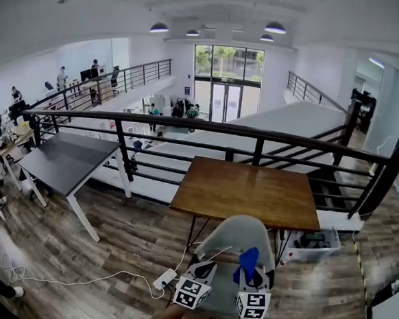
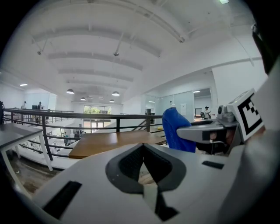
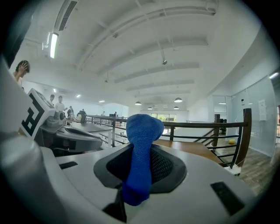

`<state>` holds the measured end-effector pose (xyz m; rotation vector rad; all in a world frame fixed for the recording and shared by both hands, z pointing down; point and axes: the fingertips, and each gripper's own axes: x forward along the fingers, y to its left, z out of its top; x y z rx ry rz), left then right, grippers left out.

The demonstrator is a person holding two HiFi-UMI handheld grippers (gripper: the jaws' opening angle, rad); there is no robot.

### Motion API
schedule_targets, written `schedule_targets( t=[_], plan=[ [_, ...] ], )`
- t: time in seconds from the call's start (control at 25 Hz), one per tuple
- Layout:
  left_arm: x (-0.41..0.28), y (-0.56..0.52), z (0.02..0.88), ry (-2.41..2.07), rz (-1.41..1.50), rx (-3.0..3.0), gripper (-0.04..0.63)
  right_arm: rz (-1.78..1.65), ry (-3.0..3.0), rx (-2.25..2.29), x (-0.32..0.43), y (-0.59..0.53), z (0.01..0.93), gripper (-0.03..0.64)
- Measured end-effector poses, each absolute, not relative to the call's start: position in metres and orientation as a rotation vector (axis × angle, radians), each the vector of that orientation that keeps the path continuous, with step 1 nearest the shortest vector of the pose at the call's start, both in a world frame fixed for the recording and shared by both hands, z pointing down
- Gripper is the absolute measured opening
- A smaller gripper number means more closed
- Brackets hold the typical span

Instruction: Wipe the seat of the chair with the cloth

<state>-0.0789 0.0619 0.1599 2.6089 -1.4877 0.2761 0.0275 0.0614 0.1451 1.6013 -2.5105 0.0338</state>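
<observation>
The right claw (image 3: 141, 177) is clamping the blue cloth (image 3: 141, 131), its jaws pinching the lower end so a thick fold is standing up out of the front like a pad. That looks like the reason for the grip, since it is leaving plenty of fabric free to press flat and drag. The left claw (image 2: 146, 177) is riding alongside with its jaws together and nothing between them; I am reading it as a spare, perhaps there to steady the chair. From the head view both claws are hanging side by side, close together, over the grey chair (image 1: 238, 234), and the cloth is poking out above the seat without appearing to touch it, so the wipe is not yet beginning. The seat is lying mostly hidden under the two claws, and the chair's back is sitting up against the near edge of the wooden bench (image 1: 248, 190), which is leaving the seat open from above. A power strip (image 1: 165, 278) is lying on the floor (image 1: 124, 242) near the chair's left. As I judge it, the next move is calling for the right claw tipping down until the fold meets the seat
</observation>
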Motion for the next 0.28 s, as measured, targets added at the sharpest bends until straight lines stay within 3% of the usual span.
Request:
schedule_targets(
  t=[0.28],
  plan=[
    [-0.07,0.046,0.153,-1.44,0.21,2.571,0.008,-0.006,-2.555,1.59,0.032,0.048,0.126,0.104]
  ],
)
